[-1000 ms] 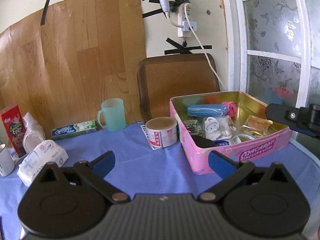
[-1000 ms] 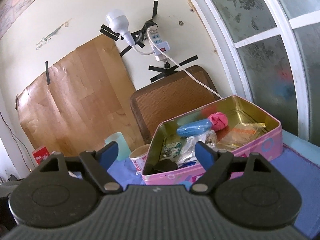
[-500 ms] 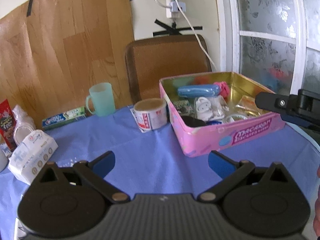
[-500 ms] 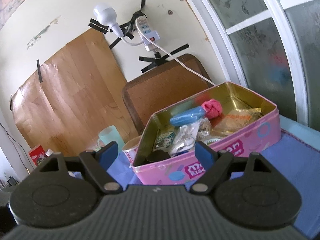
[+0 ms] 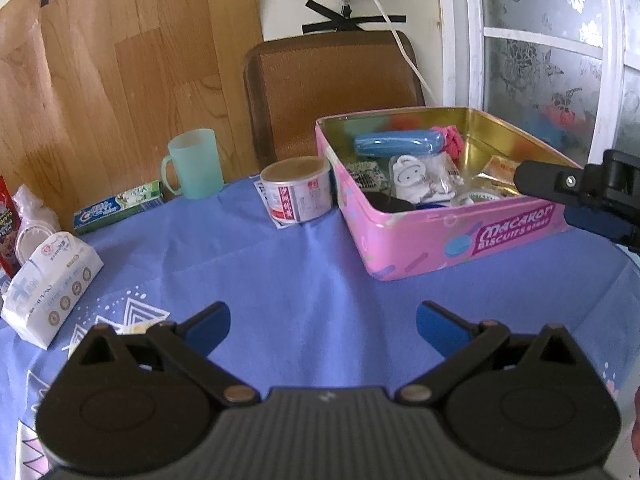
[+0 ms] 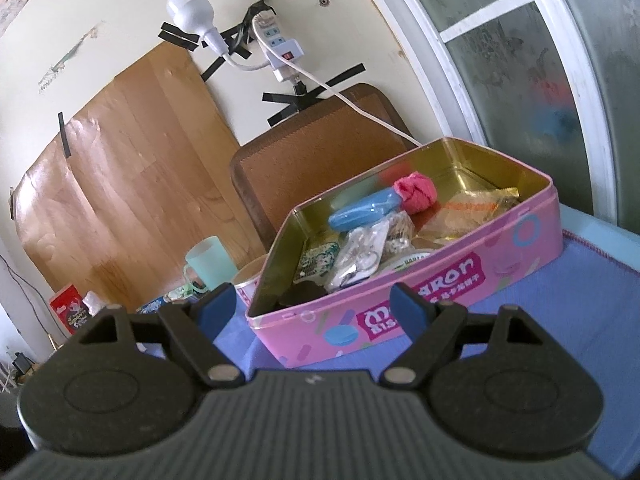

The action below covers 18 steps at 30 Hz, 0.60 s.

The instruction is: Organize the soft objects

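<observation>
A: Status of sorting? Tin (image 5: 460, 236) on the blue bench (image 5: 280, 280), lid off, already part filled: blue case (image 5: 396, 145) along the back wall, pink cloth ball (image 5: 452, 140) touching its right end, white keyring bag (image 5: 416, 178) in the middle, crinkly snack packets (image 6: 468, 210) at the right side.

B: Left outside the tin? Tissue pack (image 5: 50, 284) well to the left of the tin, near the bench edge; looks like the one soft thing not yet put away. Toothpaste box (image 5: 120, 208), green mug (image 5: 194, 164) and paper tub (image 5: 298, 190) also left of the tin, tub just beside it; probably not soft.

A: Grippers? Left gripper (image 5: 322, 322) over bare cloth in front of the tin, jaws apart, nothing between. Right gripper (image 6: 310, 308) at the tin's front wall, jaws apart, empty.

B: Judgement: early-to-middle; no grasp begun.
</observation>
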Tool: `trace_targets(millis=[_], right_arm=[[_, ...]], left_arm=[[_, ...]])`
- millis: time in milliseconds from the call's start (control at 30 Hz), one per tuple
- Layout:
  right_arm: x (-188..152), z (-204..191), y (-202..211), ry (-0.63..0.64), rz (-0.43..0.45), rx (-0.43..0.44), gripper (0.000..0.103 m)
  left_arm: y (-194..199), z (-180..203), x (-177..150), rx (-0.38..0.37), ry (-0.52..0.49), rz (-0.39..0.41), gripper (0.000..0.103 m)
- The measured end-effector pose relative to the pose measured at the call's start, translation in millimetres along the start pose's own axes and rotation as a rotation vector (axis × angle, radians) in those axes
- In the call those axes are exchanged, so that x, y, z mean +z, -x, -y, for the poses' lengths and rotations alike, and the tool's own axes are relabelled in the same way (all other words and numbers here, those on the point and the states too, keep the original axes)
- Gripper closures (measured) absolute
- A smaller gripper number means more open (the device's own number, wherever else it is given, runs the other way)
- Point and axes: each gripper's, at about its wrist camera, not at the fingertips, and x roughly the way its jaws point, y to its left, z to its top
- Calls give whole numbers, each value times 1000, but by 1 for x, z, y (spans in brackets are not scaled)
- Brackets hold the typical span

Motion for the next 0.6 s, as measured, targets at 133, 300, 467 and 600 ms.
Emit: trace_targets(millis=[133,300,467,600], right_arm=[[-1,3,-3,-9,-9,-5,17],[-2,6,-6,-17,-17,-11,17],[-3,10,-8,-26,-23,-15,17],[-3,11,-9,-30,-27,-18,17]], left_arm=[[-6,1,-2,-7,-1,-24,0],[-12,2,-4,-11,0,-45,0],[-17,4,-6,-19,-2,-67,0],[-20,6,-7,-24,-5,-78,0]])
